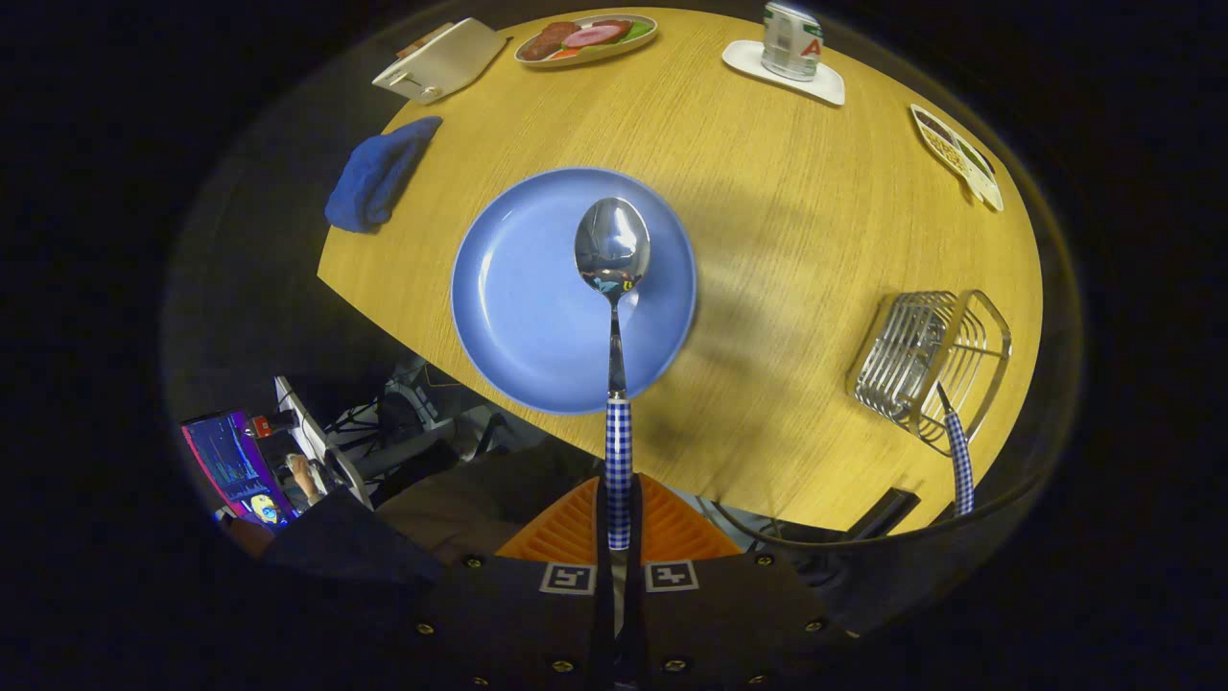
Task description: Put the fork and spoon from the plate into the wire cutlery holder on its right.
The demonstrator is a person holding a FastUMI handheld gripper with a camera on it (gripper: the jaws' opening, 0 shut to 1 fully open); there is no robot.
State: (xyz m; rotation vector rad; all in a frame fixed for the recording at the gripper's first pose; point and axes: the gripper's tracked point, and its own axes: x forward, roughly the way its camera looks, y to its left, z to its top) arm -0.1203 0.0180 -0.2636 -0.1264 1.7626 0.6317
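Note:
My gripper (619, 513) is shut on the spoon (614, 288) by its blue-and-white checked handle, both fingers (566, 533) pressing its sides. The spoon points straight ahead, its shiny bowl hanging above the bare blue plate (523, 317) on the wooden table (767, 240). To the right of the plate, near the table's front edge, stands the wire cutlery holder (926, 360). The fork (957, 456) is in it, its checked handle sticking out toward me.
A blue cloth (376, 175) lies left of the plate. At the back are a white box (441, 59), a plate of food (585, 38), a can on a white tray (791, 43) and a divided snack dish (957, 154). Below the table's edge are a screen (235, 470) and cables.

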